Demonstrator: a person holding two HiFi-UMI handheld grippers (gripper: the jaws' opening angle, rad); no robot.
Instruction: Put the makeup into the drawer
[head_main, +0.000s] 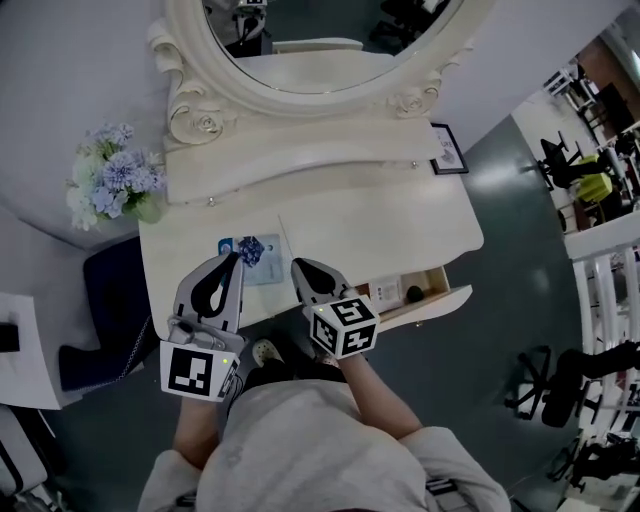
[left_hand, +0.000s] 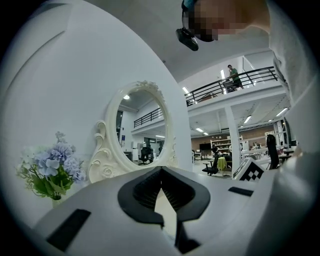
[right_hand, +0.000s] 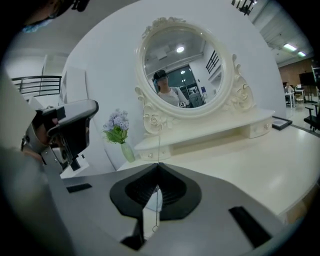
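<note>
**Grippers poised over makeup at open drawer**

Both tools are held low at the table's front edge, apparently ready for a pick. The left gripper (head_main: 234, 258) has its ribbed black jaws together with nothing between them. The right gripper (head_main: 297, 266) has its jaws together too. A thin chain-like strand (right_hand: 158, 145) lines up with its tips, but whether it is gripped cannot be told.

The makeup, a flat, glossy blue packet (head_main: 252, 254), lies on the table (head_main: 400, 225) just ahead of and between the two tools, not yet in the drawer. The left tips overlap its edge in the head view.

To the right the drawer (head_main: 455, 292) stands pulled out. It already holds a small pale box (head_main: 386, 294) and a dark round item (head_main: 413, 294).

Beyond them rise a cream oval mirror (head_main: 186, 70) with a carved frame and a spray of soft blue flowers (head_main: 108, 180).
</note>
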